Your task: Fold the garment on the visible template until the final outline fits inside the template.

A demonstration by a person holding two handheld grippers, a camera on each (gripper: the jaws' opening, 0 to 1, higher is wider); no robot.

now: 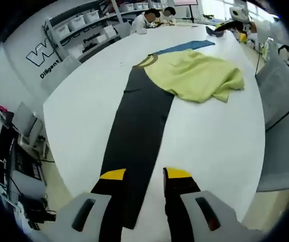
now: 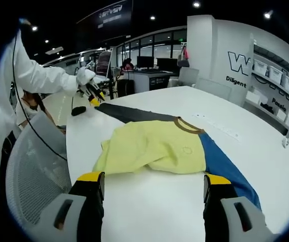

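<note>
In the left gripper view, I saw shelves [image 1: 86, 30] with white bins along the far left wall and a cluttered desk [image 1: 13, 151] lower on the left, off the bench. The white bench [image 1: 73, 121] stretched away from me. My left tool [image 1: 145, 177] hung over its near edge with its yellow-tipped jaws spread apart and nothing between them. A long dark strip [image 1: 136, 136] ran from between those jaws toward the far side. At its far end lay the yellow shirt [image 1: 194, 75], loosely bunched, its brown collar resting just at the strip's far end. A blue strip [image 1: 184, 47] reached out from behind the shirt toward the far right. Two people [image 1: 154, 17] sat at the far end of the bench. A grey chair [image 1: 280, 96] stood off the right edge.

In the right gripper view, a person in a white sleeve [image 2: 33, 73] stood at the far left, holding the other tool [image 2: 91, 93] near the bench corner; I could not tell how its jaws stood. A mesh chair back [image 2: 28, 166] sat near left. My right tool [image 2: 153, 182] hovered over the bench [image 2: 154, 206] with jaws wide apart, holding nothing. Beyond them lay the shirt [image 2: 149, 146], folded over itself, collar to the far right, partly covering the dark strip [image 2: 129, 113] on its far left and the blue strip [image 2: 225, 166] on its right. Shelves [image 2: 280, 75] lined the far right wall.
</note>
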